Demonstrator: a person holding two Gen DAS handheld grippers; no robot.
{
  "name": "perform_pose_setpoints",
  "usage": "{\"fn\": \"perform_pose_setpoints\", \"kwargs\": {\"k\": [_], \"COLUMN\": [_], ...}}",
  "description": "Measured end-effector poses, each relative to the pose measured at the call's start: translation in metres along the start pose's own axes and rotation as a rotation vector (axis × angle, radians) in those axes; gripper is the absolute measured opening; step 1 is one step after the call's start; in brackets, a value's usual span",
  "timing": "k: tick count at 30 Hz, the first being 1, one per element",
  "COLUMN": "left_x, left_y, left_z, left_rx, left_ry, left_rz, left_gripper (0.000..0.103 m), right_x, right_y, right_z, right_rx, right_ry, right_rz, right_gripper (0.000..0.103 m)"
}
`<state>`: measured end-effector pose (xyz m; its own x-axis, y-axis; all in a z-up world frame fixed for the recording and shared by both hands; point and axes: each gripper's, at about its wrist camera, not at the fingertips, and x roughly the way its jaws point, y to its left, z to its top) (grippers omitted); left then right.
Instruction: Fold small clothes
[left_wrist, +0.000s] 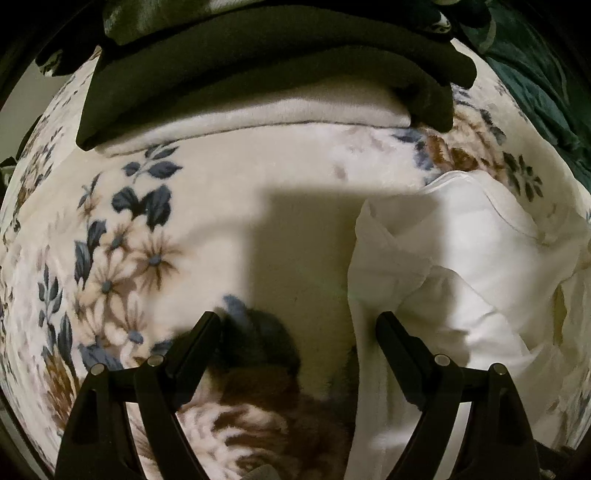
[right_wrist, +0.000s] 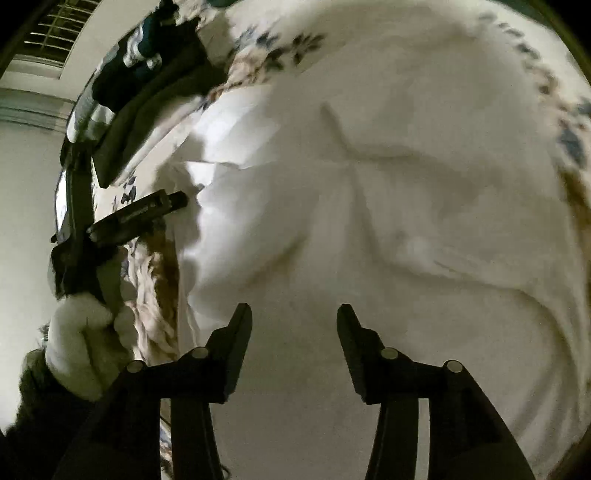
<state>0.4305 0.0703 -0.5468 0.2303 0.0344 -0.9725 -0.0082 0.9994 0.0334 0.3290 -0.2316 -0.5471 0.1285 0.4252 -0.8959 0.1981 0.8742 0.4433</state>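
Note:
A white garment (left_wrist: 461, 273) lies crumpled on a floral blanket (left_wrist: 155, 236), at the right of the left wrist view. My left gripper (left_wrist: 297, 321) is open and empty, low over the blanket, its right finger at the garment's left edge. In the right wrist view the white garment (right_wrist: 388, 206) fills most of the frame. My right gripper (right_wrist: 293, 314) is open and empty just above it. The left gripper (right_wrist: 147, 214) shows there at the garment's left edge, held by a white-gloved hand (right_wrist: 81, 339).
A stack of folded clothes, dark ones (left_wrist: 266, 70) over a white one (left_wrist: 295, 107), lies at the far side of the blanket. A dark green cover (left_wrist: 535, 74) is at the far right. A wall and window grille (right_wrist: 55, 33) are at the left.

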Motion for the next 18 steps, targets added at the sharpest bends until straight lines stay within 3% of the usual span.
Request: {"fn": "perform_pose_setpoints", "kwargs": {"k": [3, 7, 11, 18], "left_x": [0.004, 0.005, 0.012, 0.015], "left_y": [-0.003, -0.009, -0.008, -0.01], "left_z": [-0.002, -0.001, -0.003, -0.003], "left_rx": [0.017, 0.022, 0.015, 0.014], "left_ry": [-0.002, -0.002, -0.003, -0.003], "left_rz": [0.014, 0.018, 0.015, 0.015], "left_gripper": [0.086, 0.086, 0.086, 0.086], "right_x": [0.021, 0.012, -0.004, 0.001], "right_y": [0.013, 0.027, 0.018, 0.003], "right_z": [0.001, -0.016, -0.038, -0.058], "right_rx": [-0.024, -0.08, -0.068, -0.031], "right_ry": [0.038, -0.018, -0.049, -0.01], "right_rz": [-0.036, -0.079, -0.109, -0.157], "right_gripper": [0.004, 0.002, 0.002, 0.001]}}
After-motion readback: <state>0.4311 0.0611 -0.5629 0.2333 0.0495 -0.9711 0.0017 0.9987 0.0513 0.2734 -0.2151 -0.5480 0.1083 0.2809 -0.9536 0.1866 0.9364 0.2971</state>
